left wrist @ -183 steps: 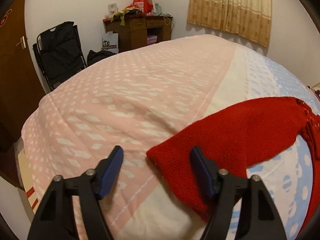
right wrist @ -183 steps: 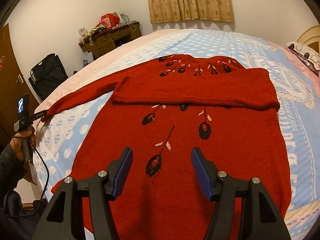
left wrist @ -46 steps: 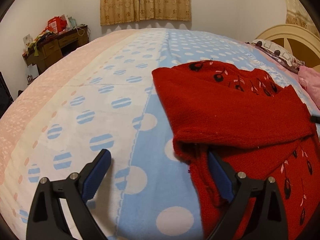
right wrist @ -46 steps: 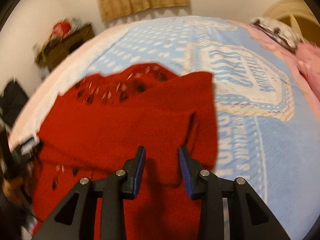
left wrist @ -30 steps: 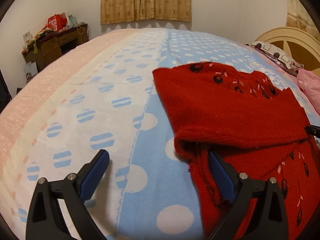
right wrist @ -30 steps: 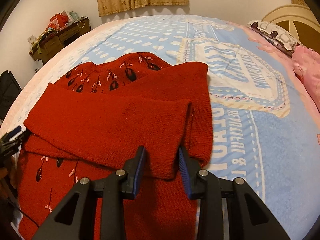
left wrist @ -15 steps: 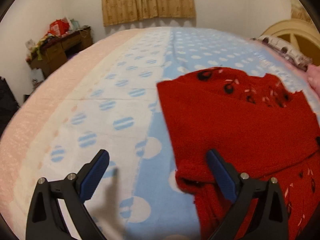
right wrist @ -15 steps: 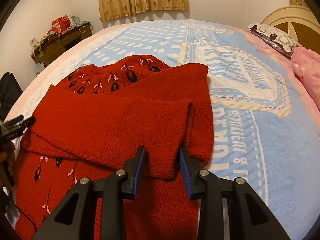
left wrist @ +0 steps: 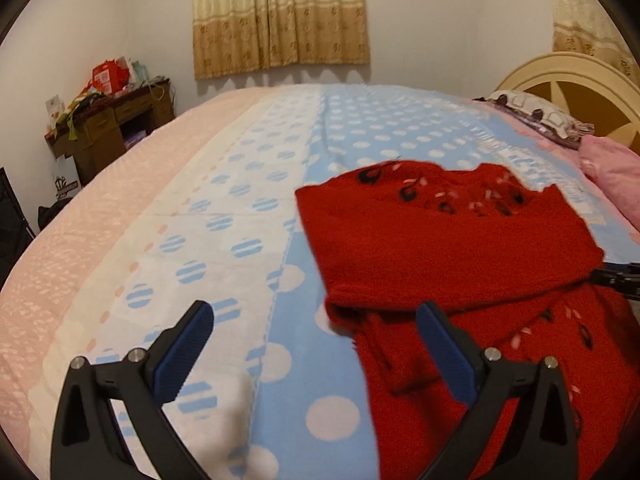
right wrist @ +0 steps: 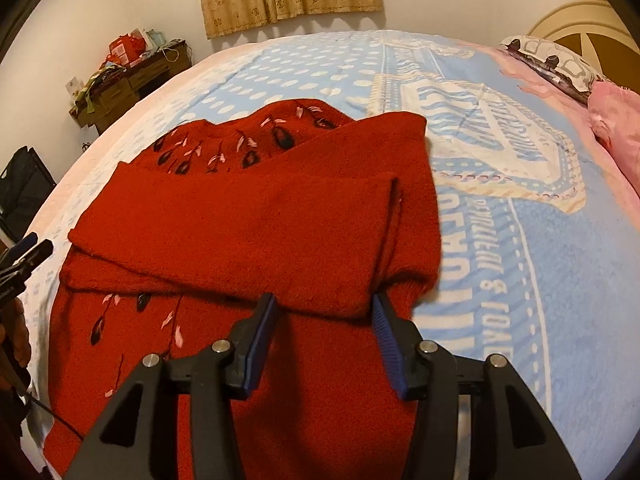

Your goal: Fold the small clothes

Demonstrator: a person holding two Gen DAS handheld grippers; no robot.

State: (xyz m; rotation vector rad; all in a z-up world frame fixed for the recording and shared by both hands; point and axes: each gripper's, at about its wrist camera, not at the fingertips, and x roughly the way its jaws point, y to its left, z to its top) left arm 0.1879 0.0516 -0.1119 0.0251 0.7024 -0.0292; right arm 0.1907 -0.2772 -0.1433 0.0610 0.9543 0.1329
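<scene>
Spread across the bed point(right wrist: 520, 240), on its blue dotted half and well short of the headboard point(left wrist: 568, 80): the red sweater point(right wrist: 248, 232), both sleeves now folded over the chest, the upper one ending in a cuff point(right wrist: 344, 300) near the sweater's right edge. Just at that cuff, the right gripper point(right wrist: 324, 320), jaws lately opening and standing apart either side of the knit, pads no longer pinching it, so a release by the look of it. Off the sweater's left edge, the left gripper point(left wrist: 316, 340), jaws wide apart and empty, one blue pad over bare bedspread, the other above the red hem side. Likely next: a fold of the body, bottom up toward the collar. Best done by backing the right gripper straight out without dragging the cuff, then taking the two bottom corners evenly, pinching all layers, lifting low and laying the hem square to the shoulders. Thick, clingy knit: slow release, no twisting, sleeves kept flat underneath.
</scene>
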